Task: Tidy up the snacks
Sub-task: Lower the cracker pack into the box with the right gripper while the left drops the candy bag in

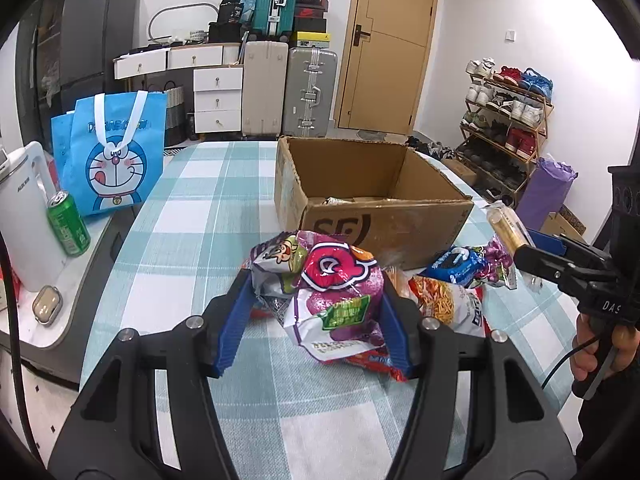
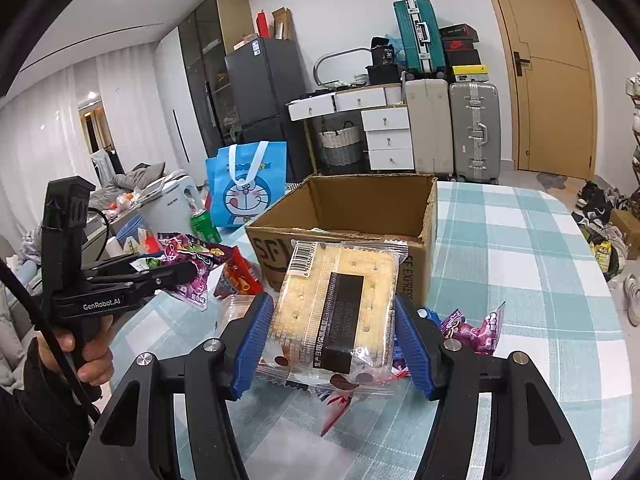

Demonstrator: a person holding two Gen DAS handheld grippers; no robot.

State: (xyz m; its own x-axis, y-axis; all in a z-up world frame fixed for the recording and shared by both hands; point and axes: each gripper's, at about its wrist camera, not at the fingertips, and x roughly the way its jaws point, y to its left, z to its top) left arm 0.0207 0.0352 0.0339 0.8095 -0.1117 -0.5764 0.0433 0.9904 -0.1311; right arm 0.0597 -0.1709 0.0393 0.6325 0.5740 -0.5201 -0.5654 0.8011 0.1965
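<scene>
Purple snack bag (image 1: 332, 300): clamped by the left gripper (image 1: 316, 316), just near of the open cardboard box (image 1: 384, 216). Clear-wrapped cracker pack (image 2: 336, 304): gripped by the right gripper (image 2: 334, 344). Loose snack packets (image 1: 452, 288) are scattered on the checked tablecloth (image 1: 208, 200).

Left gripper (image 1: 316, 312): matte black forked frame, blue ribbed finger pads (image 1: 232, 328), silver round screws at the pivots; body reads "GenRobot.AI" in white in the right wrist view. Right gripper (image 2: 334, 336): same black frame, blue ribbed pads (image 2: 252, 344), silver screws, white "DAS" lettering, thin black cable trailing. Both hands (image 2: 94, 344) bare-skinned with dark sleeves
</scene>
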